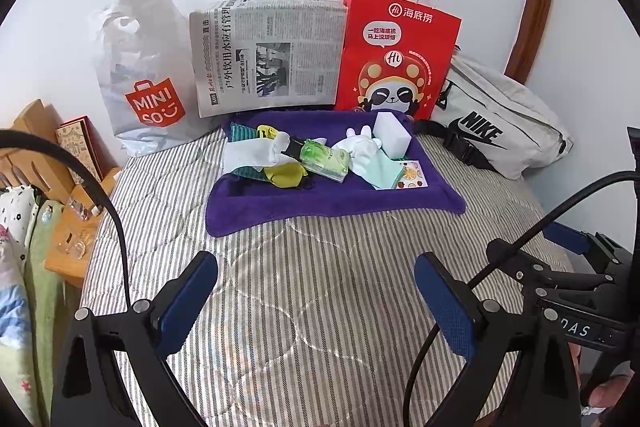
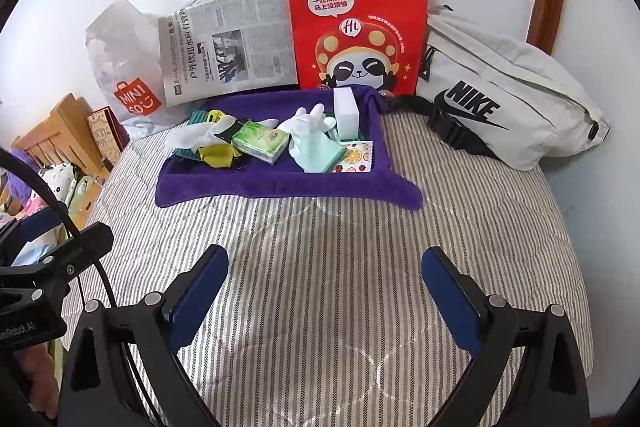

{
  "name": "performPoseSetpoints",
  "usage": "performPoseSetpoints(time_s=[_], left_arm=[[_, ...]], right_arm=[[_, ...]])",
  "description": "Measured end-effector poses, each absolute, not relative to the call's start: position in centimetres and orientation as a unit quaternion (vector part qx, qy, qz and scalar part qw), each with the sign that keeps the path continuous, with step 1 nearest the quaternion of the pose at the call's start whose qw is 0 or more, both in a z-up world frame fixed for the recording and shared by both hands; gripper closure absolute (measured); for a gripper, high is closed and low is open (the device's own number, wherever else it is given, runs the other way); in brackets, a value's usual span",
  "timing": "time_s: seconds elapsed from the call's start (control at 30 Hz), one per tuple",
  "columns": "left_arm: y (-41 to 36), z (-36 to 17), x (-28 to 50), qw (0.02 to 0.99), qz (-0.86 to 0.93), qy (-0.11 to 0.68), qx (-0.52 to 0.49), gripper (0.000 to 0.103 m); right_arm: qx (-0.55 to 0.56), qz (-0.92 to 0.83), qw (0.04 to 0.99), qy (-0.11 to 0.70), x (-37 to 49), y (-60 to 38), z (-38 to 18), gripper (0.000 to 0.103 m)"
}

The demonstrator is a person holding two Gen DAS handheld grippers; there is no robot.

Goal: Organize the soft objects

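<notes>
1. I see a purple towel (image 2: 280,183) at frame centre on the striped bedcover (image 2: 320,287), holding a white glove (image 2: 310,121), green tissue pack (image 2: 262,141) and white sponge block (image 2: 346,113); nothing blocks my path.
2. My left gripper (image 1: 316,303) and right gripper (image 2: 324,291) hover low, fingers spread wide, empty.
3. Behind, I read MINISO on a plastic bag (image 1: 140,75), NIKE on a waist bag (image 2: 500,99), plus a red paper bag (image 2: 360,27).

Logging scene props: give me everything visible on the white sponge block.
The white sponge block is a plain rectangular block, foam-like, unmarked, and it looks undeformed. It stands upright on the purple towel at its back right, just in front of the red paper bag. The white glove lies against its left side. Neither gripper touches it.
</notes>
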State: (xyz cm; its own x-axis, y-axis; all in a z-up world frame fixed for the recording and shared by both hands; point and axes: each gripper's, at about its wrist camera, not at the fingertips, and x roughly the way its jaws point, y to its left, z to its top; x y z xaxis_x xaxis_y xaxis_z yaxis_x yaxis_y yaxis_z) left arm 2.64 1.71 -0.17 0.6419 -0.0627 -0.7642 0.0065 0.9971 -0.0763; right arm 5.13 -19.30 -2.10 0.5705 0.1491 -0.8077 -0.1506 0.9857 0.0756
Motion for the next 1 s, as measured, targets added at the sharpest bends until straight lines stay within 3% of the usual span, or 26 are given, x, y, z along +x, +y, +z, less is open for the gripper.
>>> performPoseSetpoints(time_s=[1.0], left_arm=[[1.73,0.19,2.57,0.904,-0.017,0.426,-0.034,0.003]], right_arm=[[-0.003,0.080,0.887,0.455,4.99,-19.48,-2.12,0.007]])
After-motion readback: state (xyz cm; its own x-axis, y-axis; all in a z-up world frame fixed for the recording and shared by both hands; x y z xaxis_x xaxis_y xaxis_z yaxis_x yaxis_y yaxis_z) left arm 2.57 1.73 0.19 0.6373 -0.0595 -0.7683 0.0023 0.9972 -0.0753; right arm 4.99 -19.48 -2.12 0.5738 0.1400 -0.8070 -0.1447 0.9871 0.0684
